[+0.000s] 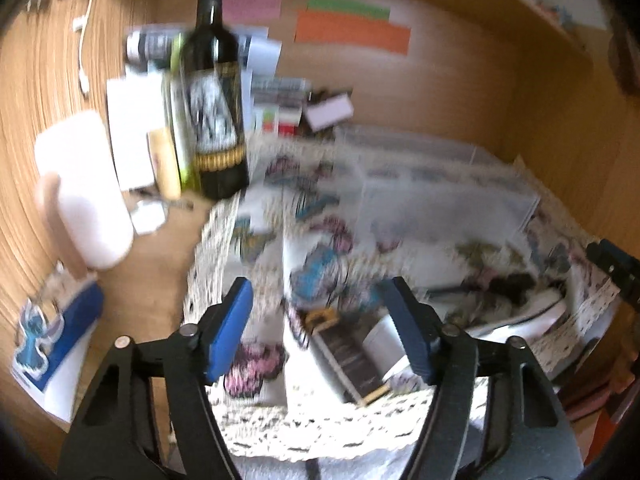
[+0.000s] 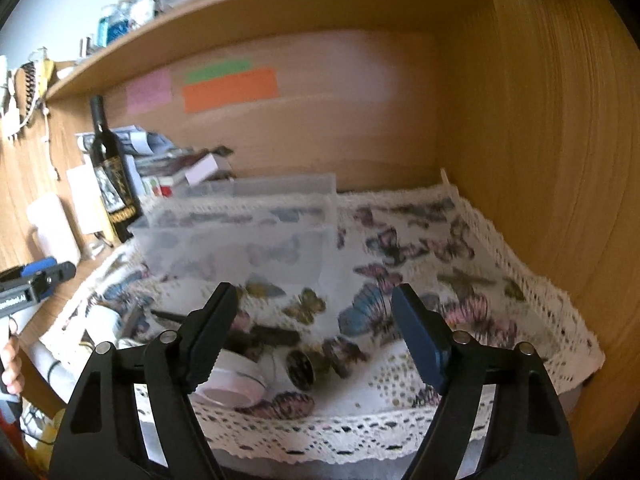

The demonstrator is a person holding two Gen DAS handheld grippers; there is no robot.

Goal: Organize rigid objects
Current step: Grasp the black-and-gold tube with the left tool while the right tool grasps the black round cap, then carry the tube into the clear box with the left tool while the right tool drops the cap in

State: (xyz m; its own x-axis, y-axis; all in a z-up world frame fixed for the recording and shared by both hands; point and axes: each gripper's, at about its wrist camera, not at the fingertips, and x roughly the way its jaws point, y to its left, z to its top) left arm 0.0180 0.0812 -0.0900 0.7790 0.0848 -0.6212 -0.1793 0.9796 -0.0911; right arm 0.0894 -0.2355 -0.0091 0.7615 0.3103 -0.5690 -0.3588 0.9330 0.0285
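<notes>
On the butterfly-print cloth (image 2: 460,240) with its lace edge, inside a wooden desk alcove: a clear plastic organizer box (image 2: 240,232) toward the back, small items scattered on the near part. Over the cloth's front, the right gripper (image 2: 314,332), fingers spread wide, nothing between them. Just beyond those fingers, a round white tin (image 2: 236,380) lying tilted, a small dark round cap (image 2: 301,368) beside it, a dark stick-like piece (image 2: 276,336) behind both; exact type hard to tell. In the left wrist view, the left gripper (image 1: 320,320), blue pads (image 1: 230,332) likewise wide apart and gripping nothing, above a dark rectangular box with gold trim (image 1: 348,356) on the cloth; heavy motion blur there. At the left of the alcove, a dark wine bottle (image 1: 216,92) upright off the cloth's back corner, a white roll (image 1: 86,188) nearer the front. On the back wall, pink (image 2: 149,91), green (image 2: 218,69) and orange (image 2: 230,89) paper notes.
</notes>
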